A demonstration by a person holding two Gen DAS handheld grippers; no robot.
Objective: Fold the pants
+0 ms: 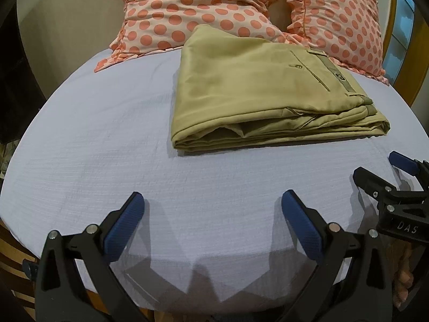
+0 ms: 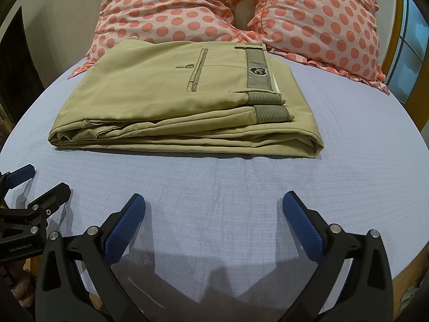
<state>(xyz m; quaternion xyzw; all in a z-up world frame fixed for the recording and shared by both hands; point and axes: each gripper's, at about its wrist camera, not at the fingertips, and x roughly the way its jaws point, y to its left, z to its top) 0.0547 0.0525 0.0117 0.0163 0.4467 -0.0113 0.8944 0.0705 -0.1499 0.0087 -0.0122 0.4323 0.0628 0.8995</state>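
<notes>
Khaki pants (image 1: 252,91) lie folded in a flat stack on the pale blue bed sheet (image 1: 107,147), back pocket and striped waistband on top; they also show in the right wrist view (image 2: 171,99). My left gripper (image 1: 213,204) is open and empty, near the bed's front edge, short of the pants. My right gripper (image 2: 214,204) is open and empty, also short of the pants. The right gripper shows at the right edge of the left wrist view (image 1: 380,171). The left gripper shows at the left edge of the right wrist view (image 2: 40,179).
Two pink pillows with coral polka dots (image 1: 193,8) (image 2: 321,18) lean behind the pants at the head of the bed. A wooden bed frame and window (image 2: 407,48) are at the right. A dark wall area (image 1: 13,80) is at the left.
</notes>
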